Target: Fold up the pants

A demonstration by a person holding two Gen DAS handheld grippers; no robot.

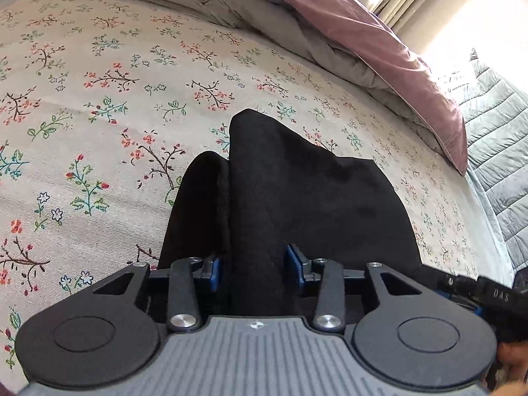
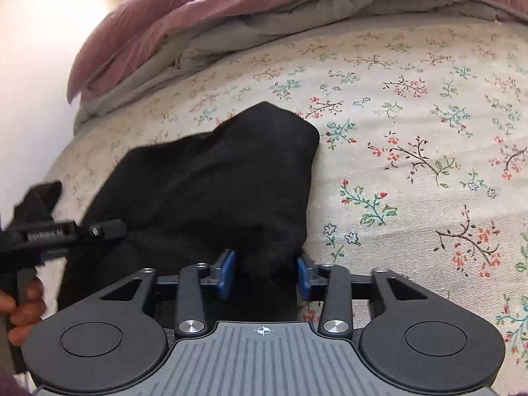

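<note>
Floral bedsheet [image 1: 99, 105] covers the mattress, with a mauve duvet [image 1: 379, 43] bunched along its far edge. Black pants [image 1: 297, 191] lie on the sheet on the near side of that duvet, well apart from it, heaped into a soft mound with a rounded fold standing beside a taller peak. Left gripper [image 1: 253, 269] straddles a ridge of the pants: cloth runs between its blue pads [image 1: 294, 260], but whether they pinch it or merely flank it cannot be told. Right gripper [image 2: 266, 275] sits at the other side of the mound, its pads spread with dark cloth bulging between them, and there too a true hold cannot be confirmed. In the right wrist view the other tool and the fingers [image 2: 23, 300] holding it show at the left, beside the pants. The fold looks barely shaped, since the garment is bunched rather than flat. To do this step well, each claw should take a clean edge, not a thick wad, both should draw apart to flatten the cloth against the sheet, then carry one half over the other evenly, keeping the edges aligned so nothing slips or twists.
</note>
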